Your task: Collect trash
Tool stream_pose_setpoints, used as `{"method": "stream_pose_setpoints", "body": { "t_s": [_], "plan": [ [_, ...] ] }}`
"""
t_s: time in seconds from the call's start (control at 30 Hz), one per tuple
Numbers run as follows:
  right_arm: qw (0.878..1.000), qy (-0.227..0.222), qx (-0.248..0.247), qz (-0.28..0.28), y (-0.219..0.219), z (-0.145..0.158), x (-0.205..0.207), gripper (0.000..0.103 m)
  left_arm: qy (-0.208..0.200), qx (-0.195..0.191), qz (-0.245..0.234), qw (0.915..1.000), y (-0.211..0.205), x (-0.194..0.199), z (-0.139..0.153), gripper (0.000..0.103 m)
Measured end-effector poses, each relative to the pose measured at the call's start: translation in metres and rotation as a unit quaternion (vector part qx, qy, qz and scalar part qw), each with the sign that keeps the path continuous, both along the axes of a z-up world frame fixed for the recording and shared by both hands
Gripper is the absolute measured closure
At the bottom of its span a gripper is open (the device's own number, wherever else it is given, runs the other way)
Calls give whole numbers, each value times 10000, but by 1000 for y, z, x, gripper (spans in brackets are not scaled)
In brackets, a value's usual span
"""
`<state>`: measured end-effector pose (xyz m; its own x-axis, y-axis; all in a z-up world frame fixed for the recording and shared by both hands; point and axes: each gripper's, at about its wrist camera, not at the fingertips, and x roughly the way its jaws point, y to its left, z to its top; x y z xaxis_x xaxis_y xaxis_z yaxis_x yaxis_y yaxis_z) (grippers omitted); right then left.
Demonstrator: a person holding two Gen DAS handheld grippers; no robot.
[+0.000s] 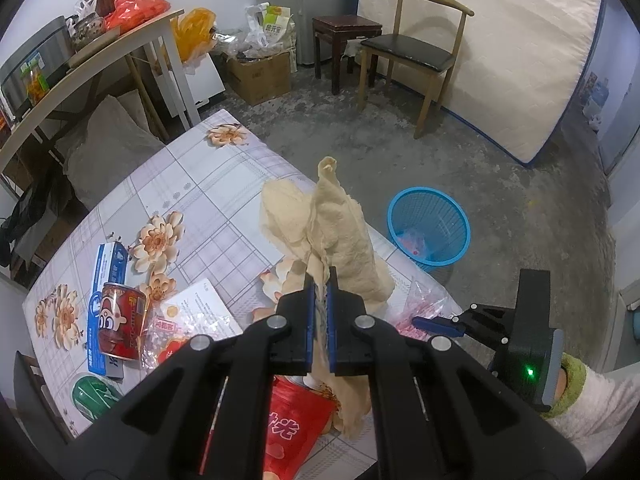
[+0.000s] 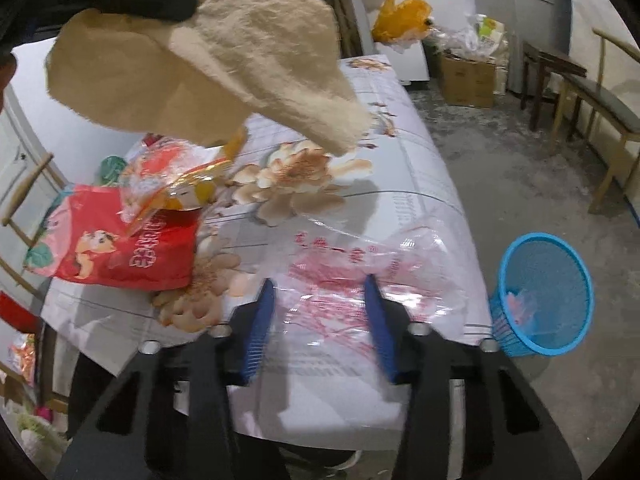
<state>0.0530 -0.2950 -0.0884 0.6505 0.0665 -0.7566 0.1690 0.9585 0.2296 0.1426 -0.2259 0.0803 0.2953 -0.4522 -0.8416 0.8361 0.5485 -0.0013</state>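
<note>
Crumpled beige paper towel (image 1: 344,236) was pinched between the pressed-together blue pads of the left gripper (image 1: 321,292), held up off the table (image 1: 208,200), most of it sticking out past the fingertips, a tail hanging below them. In the right wrist view the same towel (image 2: 208,64) hung high and left of the right fingers. Right gripper (image 2: 320,284) had fingers spread with a gap, pads blurred; the clear plastic bag with red print (image 2: 352,272) lay flat on the table between and just ahead of them, pads not pressing it. Red snack bag (image 2: 120,248) lay left of the right fingers, with a crinkled clear wrapper (image 2: 168,184) on top of it. Blue mesh basket (image 2: 544,292) stood on the floor right of the right fingers, beside the table edge, some pink trash inside. Left of the left fingers: red can (image 1: 120,320) lying on a blue box (image 1: 106,280). Sleeve (image 1: 600,408) of the person's arm showed behind the right gripper.
</note>
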Motion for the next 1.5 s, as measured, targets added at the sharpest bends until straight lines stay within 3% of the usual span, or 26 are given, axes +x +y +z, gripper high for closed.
{"method": "stream_pose_setpoints", "body": {
  "t_s": [0.07, 0.13, 0.47, 0.67, 0.73, 0.8, 0.87, 1.03, 1.13, 1.2, 1.27, 1.37, 1.5],
  "plan": [
    [9999, 28, 71, -114, -7, -2, -1, 92, 0, -1, -1, 10000, 0, 0, 0, 99],
    [9991, 22, 363, -219, -19, -4, -3, 98, 5, -3, -2, 10000, 0, 1, -1, 99],
    [9920, -455, 1122, -361, -43, 8, -26, 101, -52, -21, -8, 10000, -5, 1, -1, 99],
    [9915, -639, 1074, -371, -52, 16, -35, 100, -79, -31, -15, 10000, -8, 1, -1, 99],
    [9906, -611, 1135, -452, -60, 13, -35, 95, -73, -32, -15, 10000, -7, 0, -1, 99],
    [9892, -613, 1202, -567, -65, 11, -36, 77, -80, -30, -20, 10000, -7, 0, 0, 99],
    [9868, -684, 1279, -718, -71, 9, -40, 53, -92, -20, -25, 10000, -7, 1, 0, 99],
    [9738, -463, 1991, -998, -91, -15, -34, 47, -80, -1, -8, 10000, -7, 4, -2, 99],
    [9722, -406, 2106, -944, -91, -21, -26, 48, -39, -6, -4, 10000, -6, 3, -3, 99],
    [9746, -404, 2022, -875, -86, -20, -21, 53, -29, 4, -24, 10000, -8, 3, -4, 99],
    [9767, -311, 1958, -825, -82, -21, -15, 68, -34, 9, -45, 10000, -8, 1, -4, 99],
    [9772, -201, 1954, -802, -77, -24, -11, 80, -33, 7, -52, 10000, -8, 1, -5, 99],
    [9753, -316, 2048, -762, -76, -20, -14, 92, -24, 15, -55, 10000, -9, 0, -5, 99]
  ]
}}
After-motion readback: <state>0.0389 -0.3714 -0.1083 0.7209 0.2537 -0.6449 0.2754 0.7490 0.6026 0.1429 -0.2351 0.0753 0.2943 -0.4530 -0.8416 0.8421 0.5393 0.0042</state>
